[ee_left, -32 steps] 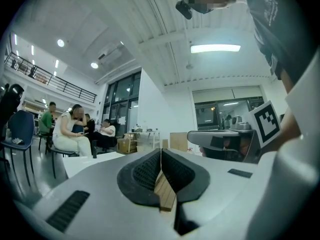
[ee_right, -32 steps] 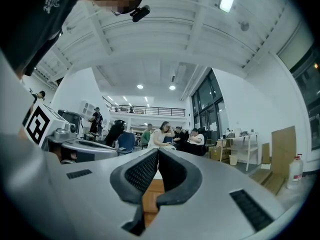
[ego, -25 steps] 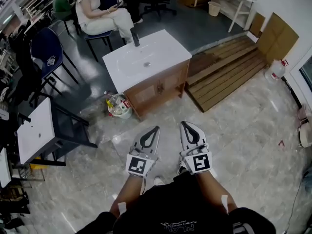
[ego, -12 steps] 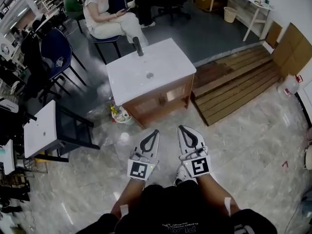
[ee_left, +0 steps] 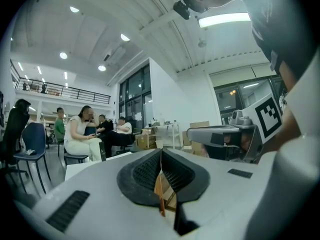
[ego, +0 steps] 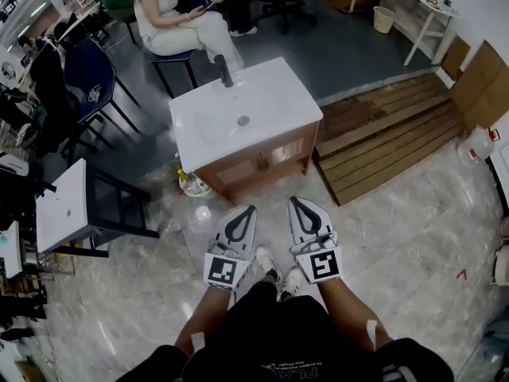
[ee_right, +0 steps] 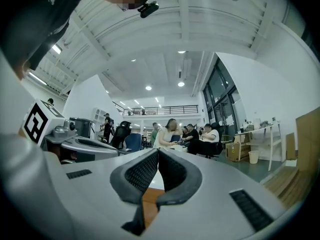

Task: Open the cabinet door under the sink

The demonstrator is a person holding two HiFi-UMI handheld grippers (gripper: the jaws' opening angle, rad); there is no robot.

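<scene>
A white sink top point(ego: 262, 94) with a dark tap point(ego: 225, 70) sits on a wooden cabinet point(ego: 274, 156) in the middle of the head view. Its two front doors look closed, with small handles point(ego: 260, 163) at the centre. My left gripper point(ego: 252, 209) and right gripper point(ego: 293, 201) are held side by side over the floor, a short way in front of the cabinet. Both point at it and touch nothing. The left gripper view shows the left gripper point(ee_left: 161, 152) with its jaws pressed together and empty. The right gripper point(ee_right: 158, 151) looks the same in its own view.
A small bin of rubbish point(ego: 193, 184) stands at the cabinet's left foot. Wooden pallets point(ego: 390, 122) lie to the right, with a plastic jug point(ego: 477, 146) beyond. A second white sink top on a dark frame point(ego: 64, 213) stands left. People sit on chairs point(ego: 179, 22) behind the sink.
Both grippers have moved forward with the person, and the cabinet now stands nearer and larger in the head view. The jaws stay shut.
</scene>
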